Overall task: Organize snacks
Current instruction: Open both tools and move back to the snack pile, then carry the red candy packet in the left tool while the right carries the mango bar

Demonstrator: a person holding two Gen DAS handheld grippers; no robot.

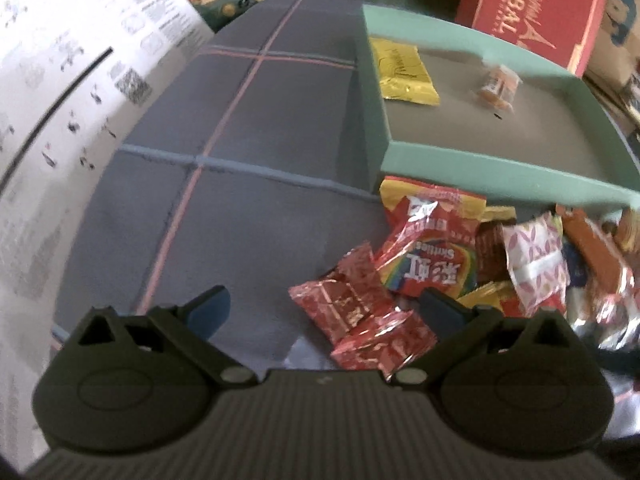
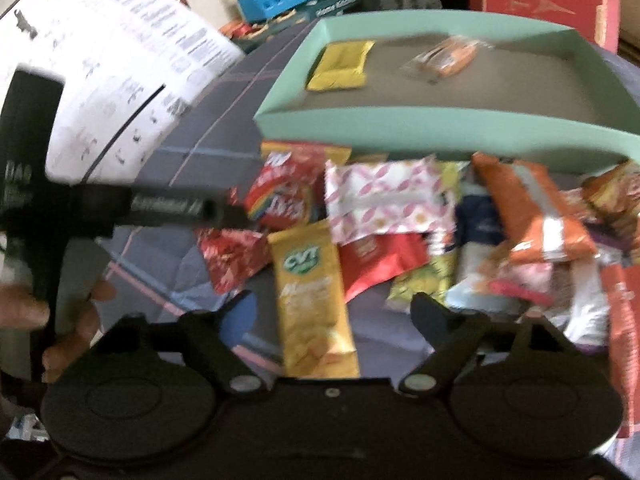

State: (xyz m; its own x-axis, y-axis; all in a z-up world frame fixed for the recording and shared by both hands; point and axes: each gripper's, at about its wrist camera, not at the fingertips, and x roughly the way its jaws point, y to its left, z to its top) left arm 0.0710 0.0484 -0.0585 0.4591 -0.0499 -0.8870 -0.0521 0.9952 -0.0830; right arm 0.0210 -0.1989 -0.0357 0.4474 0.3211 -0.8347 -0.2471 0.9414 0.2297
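Barely begun: left gripper [image 1: 324, 308] spread and empty above red foil packets [image 1: 360, 320], right gripper [image 2: 334, 316] spread around, not pinching, a yellow CVT bar [image 2: 312, 300], snack pile [image 2: 440, 232] unsorted before the teal tray [image 2: 440, 128], holding only two packets.

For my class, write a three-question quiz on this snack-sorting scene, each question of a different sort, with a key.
1. True or false: the teal tray already holds a yellow packet.
2. How many snacks lie in the tray?
3. Which packet lies between the right tongs' fingers? A) pink-patterned packet B) yellow CVT bar C) orange bag

Key: 1 true; 2 two, the yellow packet and a clear-wrapped orange snack; 3 B.
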